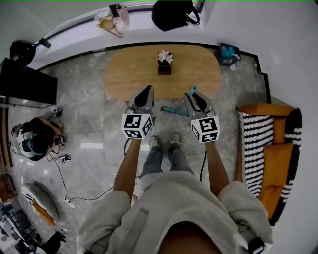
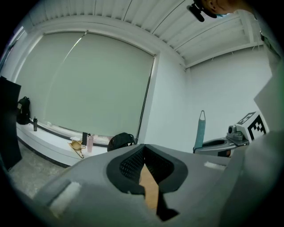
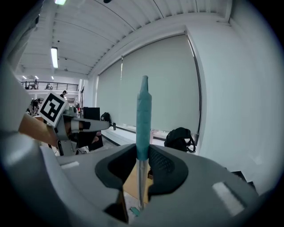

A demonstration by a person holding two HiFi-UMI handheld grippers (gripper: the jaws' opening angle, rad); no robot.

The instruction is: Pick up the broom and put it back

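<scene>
The broom stands upright in my right gripper (image 3: 141, 153), whose jaws are shut on its shaft just below the teal grip (image 3: 143, 119). In the head view the teal broom head (image 1: 174, 110) rests on the floor between the two grippers, beside the table's near edge, and the right gripper (image 1: 195, 101) holds the handle's upper part. My left gripper (image 1: 144, 99) hangs level beside it, apart from the broom. Its jaws (image 2: 144, 153) are shut with nothing between them. From the left gripper view the teal handle (image 2: 200, 131) rises above the right gripper (image 2: 230, 137).
An oval wooden table (image 1: 124, 74) with a flower box (image 1: 164, 62) stands just ahead. An orange and striped sofa (image 1: 271, 149) is at the right. A seated person (image 1: 35, 136) and floor cables (image 1: 64, 173) are at the left. A black backpack (image 1: 173, 14) lies on the window ledge.
</scene>
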